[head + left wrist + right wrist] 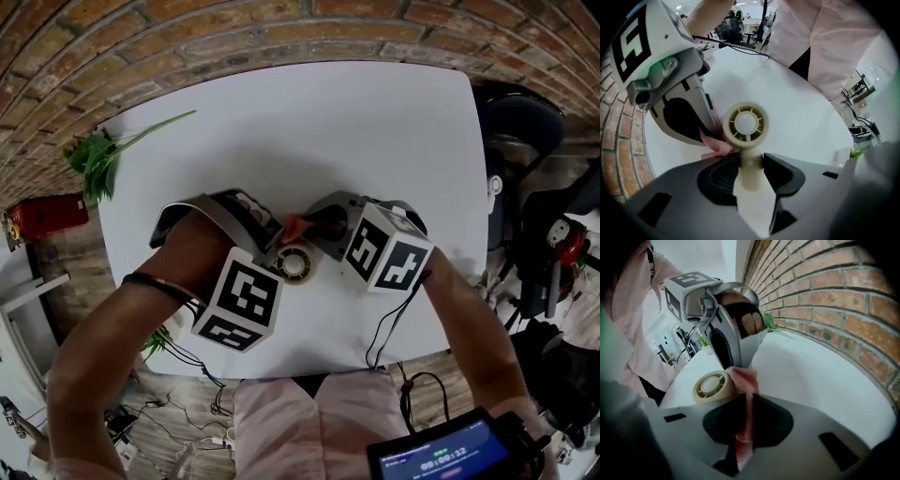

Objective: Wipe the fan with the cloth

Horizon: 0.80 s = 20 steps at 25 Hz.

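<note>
My left gripper [751, 171] points down at the white table top [309, 131] and is clamped on the stubby handle of the small cream plastic fan [746, 124]. The handle sits squeezed between both dark pads. The fan's round slotted head stands just past the fingertips, face towards the left gripper's camera. My right gripper [747, 420] is clenched on the pink woven cloth [745, 385]. A narrow strip of cloth runs down between its two jaws, and a bunched end sticks out beyond the tips. That bunched end touches the rim of the fan head on the side nearest the right fingers. In the left gripper view the cloth shows as a pink wad pressed against the head's lower left edge, right beside my left fingertips. In the head view both grippers meet tip to tip over the middle of the table, fan between them. A red brick wall [825, 296] runs along the table's far edge, well beyond the fingers. A green leafy sprig [98, 159] lies at the table corner, well apart from the left gripper.
</note>
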Motion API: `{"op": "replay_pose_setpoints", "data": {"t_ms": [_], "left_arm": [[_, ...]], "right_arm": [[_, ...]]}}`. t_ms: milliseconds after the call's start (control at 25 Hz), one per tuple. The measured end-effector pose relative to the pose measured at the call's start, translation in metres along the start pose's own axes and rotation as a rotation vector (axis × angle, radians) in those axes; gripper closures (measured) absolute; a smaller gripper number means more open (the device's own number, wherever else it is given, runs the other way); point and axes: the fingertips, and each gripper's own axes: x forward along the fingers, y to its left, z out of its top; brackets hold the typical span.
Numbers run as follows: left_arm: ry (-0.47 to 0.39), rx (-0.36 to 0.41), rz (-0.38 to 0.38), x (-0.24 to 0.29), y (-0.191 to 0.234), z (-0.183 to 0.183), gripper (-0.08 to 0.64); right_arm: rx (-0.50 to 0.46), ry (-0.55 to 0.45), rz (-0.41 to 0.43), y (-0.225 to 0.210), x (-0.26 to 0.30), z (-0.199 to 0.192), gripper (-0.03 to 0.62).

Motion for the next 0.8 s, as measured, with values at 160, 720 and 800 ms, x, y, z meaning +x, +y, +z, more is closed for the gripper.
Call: {"op": "replay_pose_setpoints", "data": {"t_ms": [160, 720, 800], "left_arm": [[0.008, 0.025, 0.001, 0.0, -0.001, 0.0, 0.387], [0.024, 0.033, 0.01, 0.002, -0.001, 0.0, 0.387], [0.022, 0.027, 0.012, 0.002, -0.002, 0.001, 0.387]], "right_arm": [[-0.167, 0.021, 0.057, 0.006, 0.006, 0.004, 0.56], [-0.482, 0.042, 0.149, 0.024, 0.002, -0.006, 0.563], [-0.478, 0.046, 0.147, 0.027, 0.0, -0.009, 0.563]]}}
